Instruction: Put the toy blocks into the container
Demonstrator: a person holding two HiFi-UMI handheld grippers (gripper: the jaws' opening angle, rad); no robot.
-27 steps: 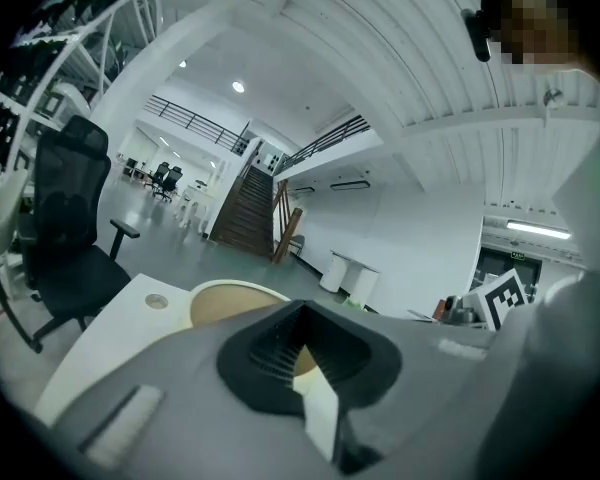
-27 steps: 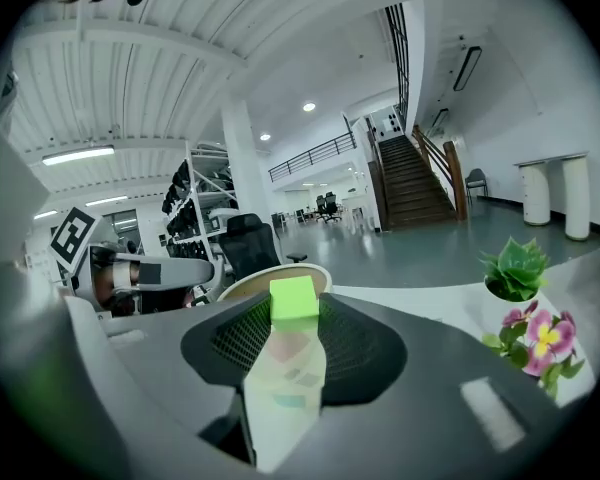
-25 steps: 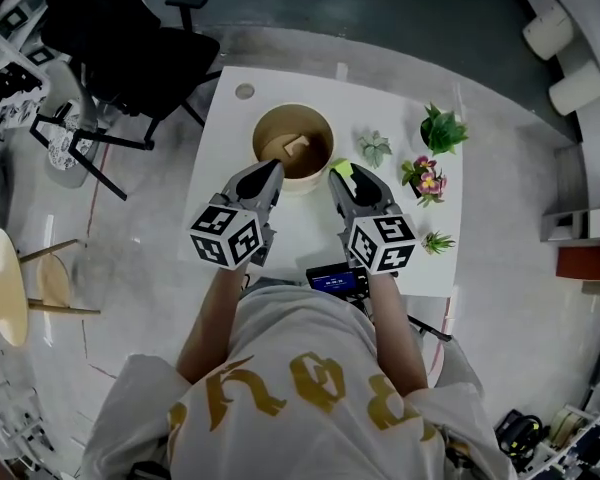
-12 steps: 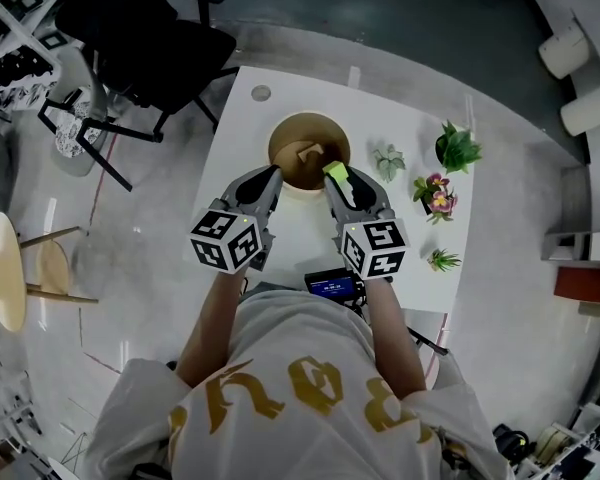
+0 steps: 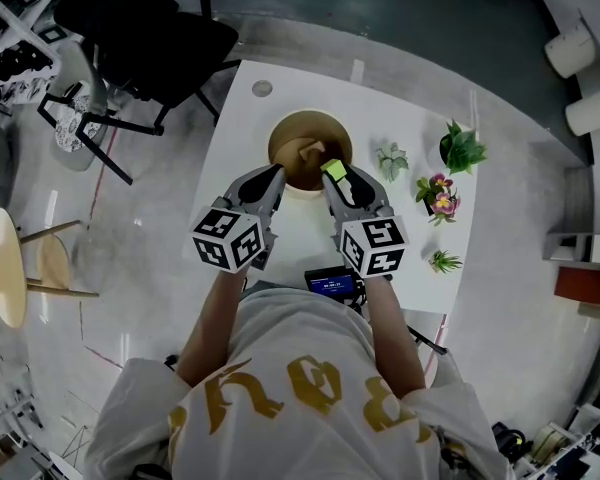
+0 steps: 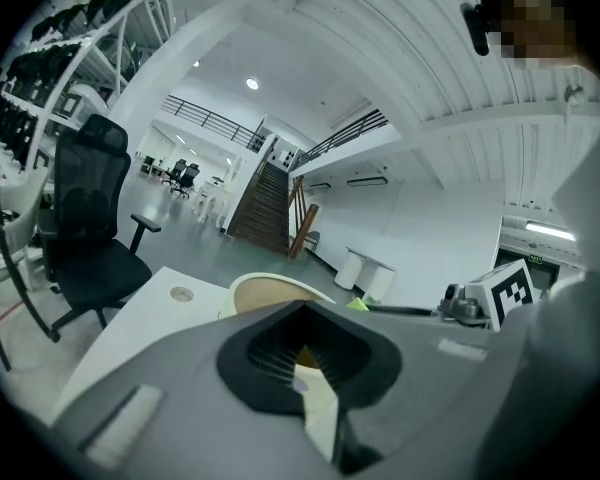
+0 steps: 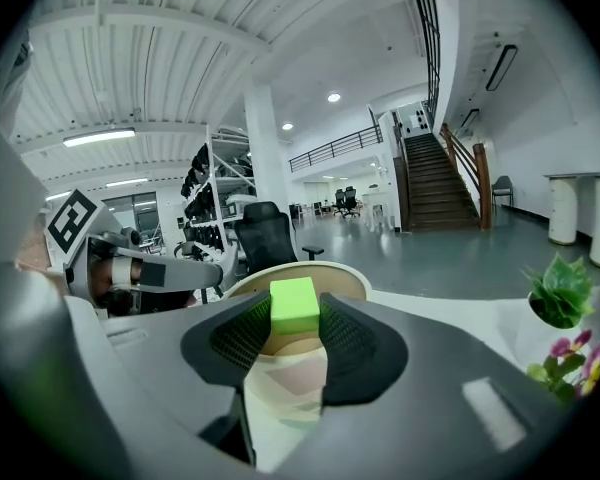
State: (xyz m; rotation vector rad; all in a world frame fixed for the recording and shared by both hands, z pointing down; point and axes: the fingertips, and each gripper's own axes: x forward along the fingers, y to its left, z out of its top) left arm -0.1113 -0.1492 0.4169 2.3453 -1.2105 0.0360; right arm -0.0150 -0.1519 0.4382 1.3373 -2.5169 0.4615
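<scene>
Between the right gripper [image 7: 293,315] pads: green block [image 7: 293,306], clamped on both side faces, jaws held about half open by its width. Top of the block sticks up above the tips. Grip looks square, no tilt.

Change over the last second: block was beside the bowl's right rim, now it's over the rim's near-right side, just inside the opening. Grip hasn't changed. So I'd call the carry basically done, with release the next step.

Head view: block [image 5: 333,169] sits at the tip of the right gripper [image 5: 342,180], above the bowl [image 5: 310,115] interior, close to the right wall. Right gripper view agrees: bowl [image 7: 345,271] mouth is directly behind and below the block.

Risk: little margin to the rim. Dropped from here it could clip the edge. A bit further toward centre would be safer.

Already in the bowl: one wooden block [image 5: 308,151].

Left gripper [image 6: 300,308]: tips together, nothing in them. In the head view it [image 5: 268,180] sits just beside the bowl's near-left rim, not touching that I can see.

Bowl sits on a white table [image 5: 240,168]; plants [image 5: 435,183] well off to the right, clear of the path.
</scene>
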